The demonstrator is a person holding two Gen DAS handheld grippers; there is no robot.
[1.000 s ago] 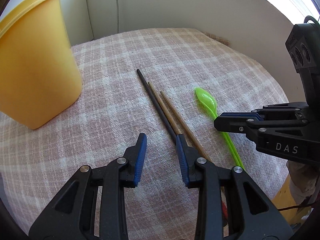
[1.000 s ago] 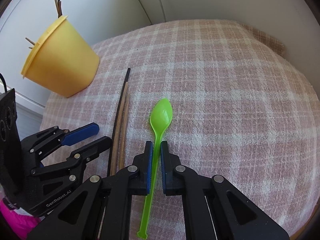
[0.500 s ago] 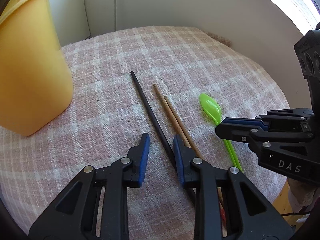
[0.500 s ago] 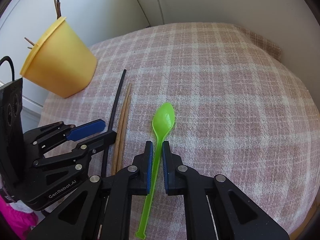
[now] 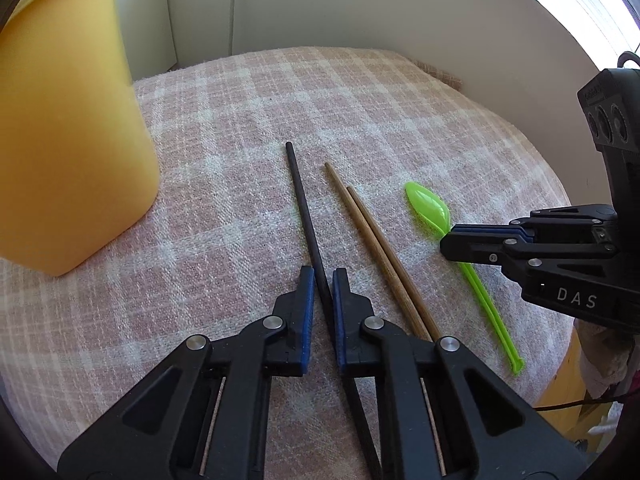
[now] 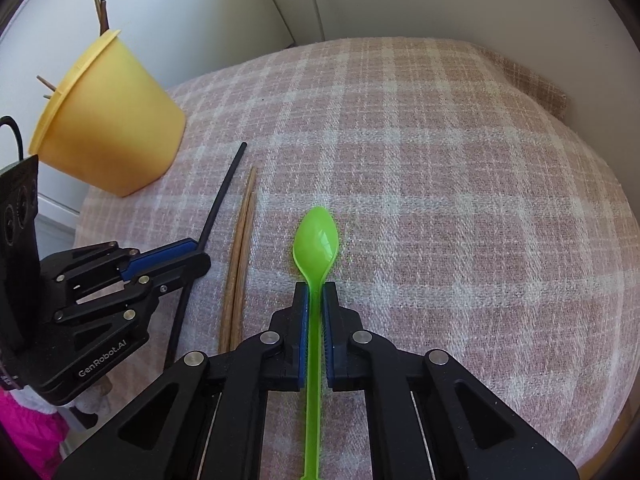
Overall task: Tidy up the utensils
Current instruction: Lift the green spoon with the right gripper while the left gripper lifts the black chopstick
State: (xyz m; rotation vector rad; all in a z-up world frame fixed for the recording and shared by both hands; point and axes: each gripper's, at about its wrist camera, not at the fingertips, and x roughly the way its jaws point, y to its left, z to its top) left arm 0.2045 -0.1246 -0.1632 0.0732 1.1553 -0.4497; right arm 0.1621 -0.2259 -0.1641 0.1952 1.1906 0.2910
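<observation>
Two grippers are down on the pink plaid cloth point(image 6: 420, 152), each on its own utensil. Far left sits the yellow cup point(image 6: 112, 128) with a few sticks poking out of its top (wooden and dark ones, as far as I can tell). Next over, the left gripper point(image 5: 320, 280) has its blue pads pinched together on the black chopstick point(image 5: 298, 188), which lies flat on the cloth and points away toward the wall. Just beside that, the two wooden chopsticks point(image 5: 360, 220) lie side by side, touching, with nothing holding them. Then the right gripper point(image 6: 313, 292) is clamped on the green spoon point(image 6: 316, 236) at the neck, bowl facing up, handle running back between the pads.
</observation>
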